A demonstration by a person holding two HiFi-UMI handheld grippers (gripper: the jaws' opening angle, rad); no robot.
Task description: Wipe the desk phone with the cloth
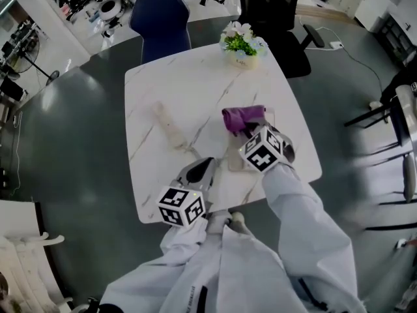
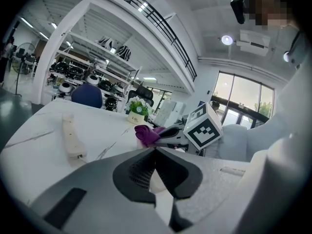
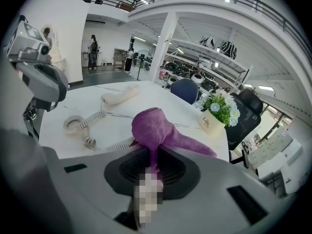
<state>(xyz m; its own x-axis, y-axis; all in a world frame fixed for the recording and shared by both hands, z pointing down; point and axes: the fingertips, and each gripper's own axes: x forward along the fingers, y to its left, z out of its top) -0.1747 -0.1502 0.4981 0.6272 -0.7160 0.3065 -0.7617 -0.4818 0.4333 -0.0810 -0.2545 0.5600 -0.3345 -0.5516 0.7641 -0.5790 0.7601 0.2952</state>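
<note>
Right gripper (image 1: pixel 251 130) is clamped on the purple cloth (image 1: pixel 242 118), and its own view shows the fabric (image 3: pixel 155 126) pinched between the jaws and bunched up ahead of them. The cloth sits over the phone base (image 1: pixel 233 162) at the right side of the white marble table (image 1: pixel 195 83). The handset (image 1: pixel 168 126) lies off the cradle, well to the left, with its coiled cord (image 3: pixel 83 123) trailing back across the tabletop. Left gripper (image 1: pixel 207 167) hovers just beside the base's near corner, jaws brought together at the tips with nothing clearly gripped. A flower pot (image 1: pixel 241 45) stands at the far edge.
</note>
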